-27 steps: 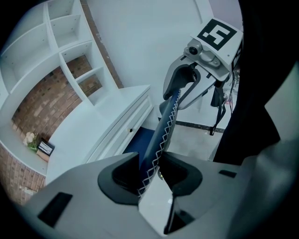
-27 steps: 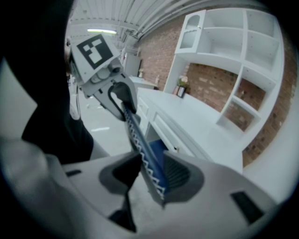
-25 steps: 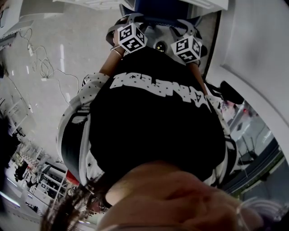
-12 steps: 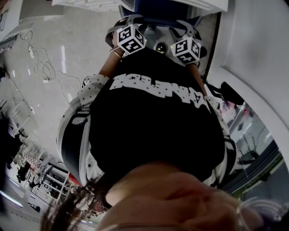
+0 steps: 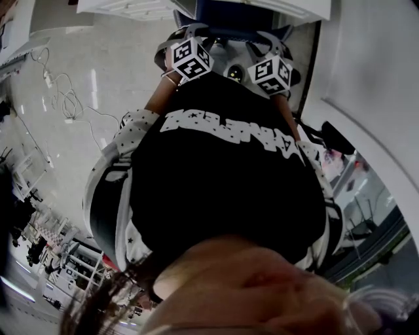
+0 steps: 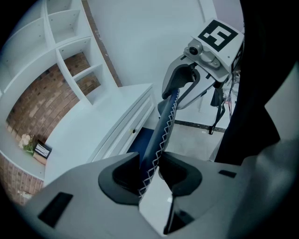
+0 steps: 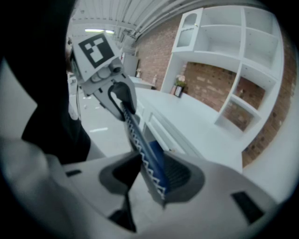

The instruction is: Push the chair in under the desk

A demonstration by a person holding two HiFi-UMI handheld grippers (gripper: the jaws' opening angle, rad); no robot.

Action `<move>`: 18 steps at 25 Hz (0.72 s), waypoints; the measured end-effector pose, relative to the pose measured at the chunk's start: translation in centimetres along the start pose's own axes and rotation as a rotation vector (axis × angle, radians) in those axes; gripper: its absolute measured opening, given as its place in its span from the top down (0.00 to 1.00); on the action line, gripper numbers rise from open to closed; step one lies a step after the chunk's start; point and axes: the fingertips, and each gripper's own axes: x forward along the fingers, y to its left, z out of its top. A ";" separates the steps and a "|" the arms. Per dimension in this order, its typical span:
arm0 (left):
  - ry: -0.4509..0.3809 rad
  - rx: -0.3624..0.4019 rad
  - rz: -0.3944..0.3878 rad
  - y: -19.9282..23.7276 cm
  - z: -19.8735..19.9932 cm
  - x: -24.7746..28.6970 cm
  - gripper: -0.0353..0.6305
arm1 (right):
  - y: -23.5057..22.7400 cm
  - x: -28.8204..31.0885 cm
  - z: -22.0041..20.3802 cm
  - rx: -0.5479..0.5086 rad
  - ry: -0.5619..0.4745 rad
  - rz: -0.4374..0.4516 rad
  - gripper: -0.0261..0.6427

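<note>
The chair [image 5: 229, 13] is blue, its backrest edged with white zigzag stitching. Both grippers hold the top edge of that backrest, side by side in front of the person's black shirt. In the left gripper view the stitched edge [image 6: 161, 135] runs between the jaws of my left gripper [image 6: 149, 170] and on to my right gripper [image 6: 187, 77], clamped further along. In the right gripper view the same edge [image 7: 140, 140] passes through my right gripper [image 7: 149, 175] up to my left gripper [image 7: 117, 93]. The white desk [image 6: 93, 135] with drawers stands just beyond the chair.
White wall shelves [image 6: 70, 51] with a brick back rise over the desk top [image 7: 196, 121]. A small flower pot and a framed card [image 6: 41, 149] stand on it. Cables [image 5: 62, 98] lie on the pale floor at the left. A white curved panel [image 5: 366, 85] stands at the right.
Both grippers and the chair back have shifted slightly further from the person, toward the desk. The grips look the same.
</note>
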 end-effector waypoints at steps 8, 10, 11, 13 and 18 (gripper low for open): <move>-0.002 0.007 -0.009 0.2 0.2 0.1 0.70 | -0.3 0.1 0.1 0.002 0.006 -0.003 0.71; -0.003 0.006 -0.008 0.4 0.2 0.3 0.70 | -0.5 0.2 0.1 0.003 0.006 -0.005 0.71; -0.004 0.006 -0.008 0.5 0.3 0.3 0.70 | -0.6 0.3 0.1 0.003 0.007 -0.005 0.71; -0.005 0.006 -0.008 0.6 0.3 0.4 0.70 | -0.7 0.4 0.1 0.004 0.008 -0.004 0.71; -0.005 0.008 -0.010 0.9 0.5 0.4 0.70 | -0.9 0.5 0.1 0.007 0.010 -0.003 0.71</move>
